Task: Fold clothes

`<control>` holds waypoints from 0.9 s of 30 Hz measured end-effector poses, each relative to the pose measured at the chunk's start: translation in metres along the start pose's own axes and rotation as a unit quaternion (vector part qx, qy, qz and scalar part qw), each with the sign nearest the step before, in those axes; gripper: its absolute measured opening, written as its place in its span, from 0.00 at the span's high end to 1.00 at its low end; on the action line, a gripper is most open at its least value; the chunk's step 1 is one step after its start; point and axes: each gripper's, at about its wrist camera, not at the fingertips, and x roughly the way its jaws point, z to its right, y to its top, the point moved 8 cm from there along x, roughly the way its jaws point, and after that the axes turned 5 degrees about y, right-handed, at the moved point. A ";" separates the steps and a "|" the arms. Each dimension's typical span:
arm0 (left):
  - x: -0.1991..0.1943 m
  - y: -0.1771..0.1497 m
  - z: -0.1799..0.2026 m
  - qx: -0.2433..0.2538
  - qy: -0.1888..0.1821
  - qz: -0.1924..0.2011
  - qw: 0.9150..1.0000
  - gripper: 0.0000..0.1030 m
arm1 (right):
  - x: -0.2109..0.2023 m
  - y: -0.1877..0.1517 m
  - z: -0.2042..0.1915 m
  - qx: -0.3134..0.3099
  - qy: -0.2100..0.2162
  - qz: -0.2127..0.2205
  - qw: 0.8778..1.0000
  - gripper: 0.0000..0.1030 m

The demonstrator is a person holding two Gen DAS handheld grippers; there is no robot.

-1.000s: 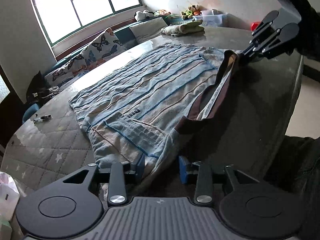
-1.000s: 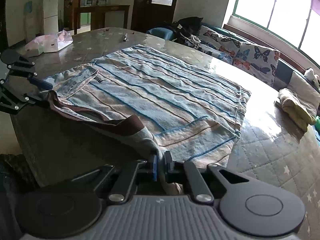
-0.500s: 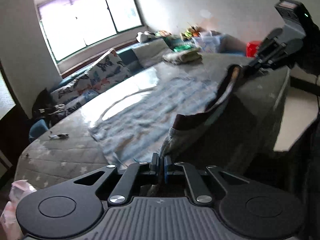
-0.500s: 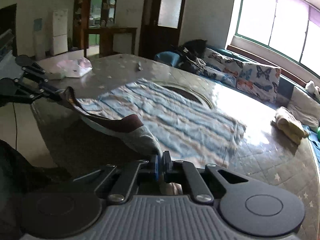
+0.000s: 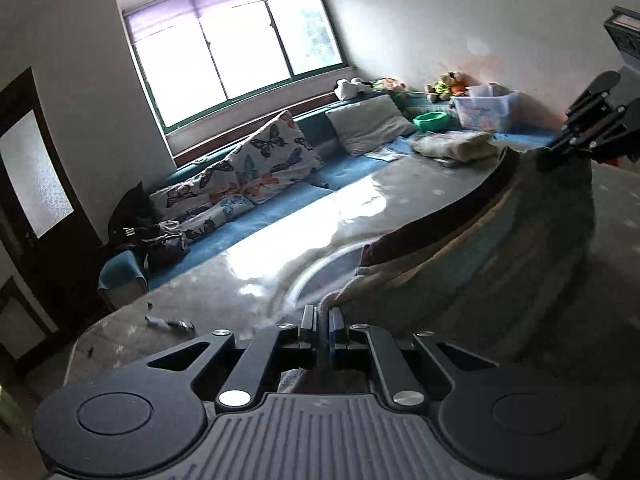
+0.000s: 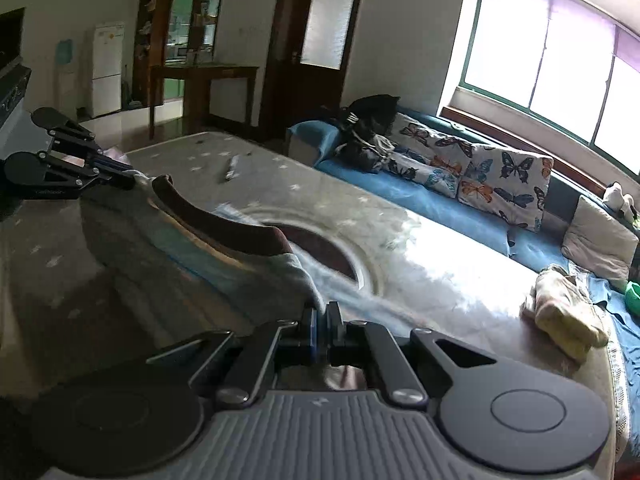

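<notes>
A blue-and-tan striped shirt (image 5: 472,272) with a dark brown collar (image 6: 224,226) hangs stretched in the air between my two grippers, above the grey quilted table (image 5: 280,248). My left gripper (image 5: 321,322) is shut on one shoulder of the shirt. My right gripper (image 6: 321,320) is shut on the other shoulder. Each gripper shows in the other's view, the right one (image 5: 560,148) at upper right and the left one (image 6: 120,178) at far left. The shirt's lower part is blurred and trails toward the table.
A folded yellowish garment (image 6: 560,312) lies on the table's far side. A small pen-like object (image 6: 231,167) lies on the table. A blue sofa with butterfly cushions (image 6: 472,168) runs under the window. A dark bag (image 6: 368,120) sits on the sofa.
My left gripper has shut on the shirt's shoulder. Both grippers have risen and lifted the shirt, which lay flat on the table, up into the air.
</notes>
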 end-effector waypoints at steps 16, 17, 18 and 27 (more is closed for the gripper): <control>0.189 -0.004 -0.028 -0.021 -0.021 -0.109 0.994 0.91 | 0.171 -0.008 0.101 0.086 -0.011 -0.085 0.993 0.96; 0.195 -0.008 -0.026 -0.020 -0.017 -0.115 0.993 0.91 | 0.178 -0.012 0.103 0.096 -0.013 -0.087 0.992 0.96; 0.201 -0.011 -0.024 -0.018 -0.013 -0.122 0.992 0.91 | 0.184 -0.017 0.106 0.106 -0.014 -0.089 0.990 0.96; 0.206 -0.010 -0.045 -0.018 0.041 -0.122 0.992 0.78 | 0.180 -0.021 0.121 0.154 -0.023 -0.071 0.985 0.81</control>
